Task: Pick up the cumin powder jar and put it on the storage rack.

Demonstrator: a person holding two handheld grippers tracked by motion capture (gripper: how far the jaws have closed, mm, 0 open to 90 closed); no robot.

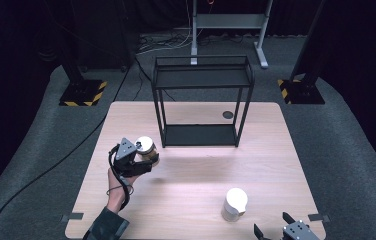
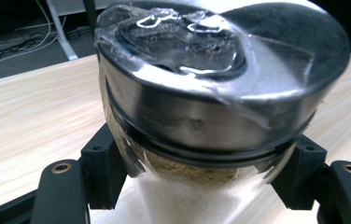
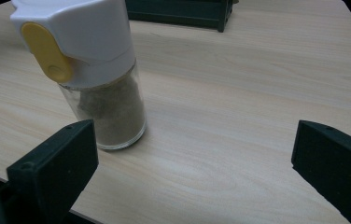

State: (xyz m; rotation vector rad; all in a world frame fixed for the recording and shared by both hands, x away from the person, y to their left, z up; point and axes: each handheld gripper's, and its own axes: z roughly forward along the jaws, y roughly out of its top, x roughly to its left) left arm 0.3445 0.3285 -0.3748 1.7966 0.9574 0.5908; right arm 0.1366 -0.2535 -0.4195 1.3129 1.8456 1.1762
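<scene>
Gripping a glass jar with a shiny metal lid, the left tongs are closed on its clear body just below the lid band, one black jaw pressing each side; a tan powder fills the jar, and crumpled clear film lies over the lid. In the high view the jar sits in the left tongs over the table at about nine o'clock from the table's middle, just beside the lower left corner of the black two-tier wire rack, which stands at twelve o'clock. The person's left hand holds the tongs from below, a dark sleeve behind it. The right tongs rest at the table's near edge, at about five o'clock, with their jaws spread wide and nothing between the pads. In the right gripper view a glass spice shaker with a white cap and yellow flip tab stands upright on the table just ahead of one jaw, apart from it. In the high view the shaker is near the right tongs, at their ten o'clock.
</scene>
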